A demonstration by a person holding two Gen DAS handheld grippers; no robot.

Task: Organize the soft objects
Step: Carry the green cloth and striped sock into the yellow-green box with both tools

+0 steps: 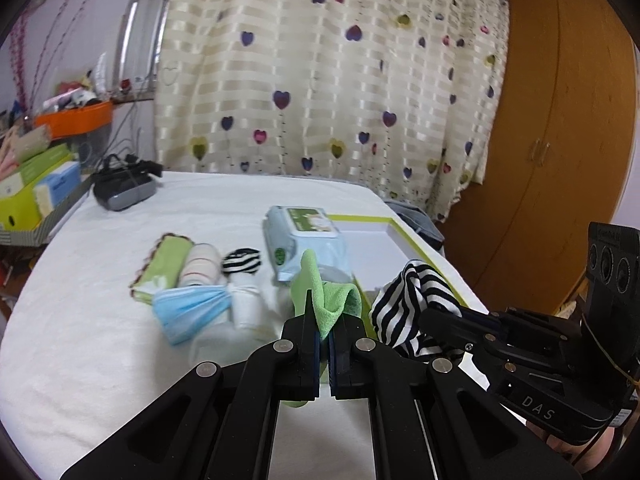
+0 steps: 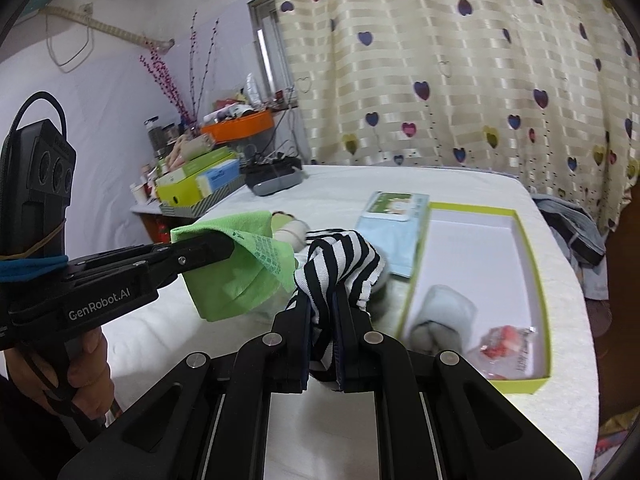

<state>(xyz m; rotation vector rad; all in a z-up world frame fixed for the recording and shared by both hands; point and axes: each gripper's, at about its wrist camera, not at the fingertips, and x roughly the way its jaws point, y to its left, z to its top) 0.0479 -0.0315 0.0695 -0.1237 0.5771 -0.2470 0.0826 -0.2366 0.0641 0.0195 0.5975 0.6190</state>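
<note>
Ahead of your grippers, mid-frame, lie a wipes pack (image 1: 304, 240), a blue face mask (image 1: 192, 312) and rolled cloths (image 1: 180, 268). Your left gripper (image 1: 324, 328) is clamped on a crumpled green cloth (image 1: 326, 296); your right gripper (image 2: 322, 316) pinches a black-and-white striped sock (image 2: 340, 264) (both lifted off the bed). At lower right sits a green-rimmed box (image 2: 536, 264) on the white bedspread (image 1: 80, 360); a heart-print curtain (image 1: 320, 80) fills the top.

Each wrist camera looks forward and downward along its own fingers, close above the white bed (image 1: 100, 360). Both views share the green-rimmed box (image 2: 536, 264) at two o'clock and the curtain (image 1: 320, 80) at twelve.
</note>
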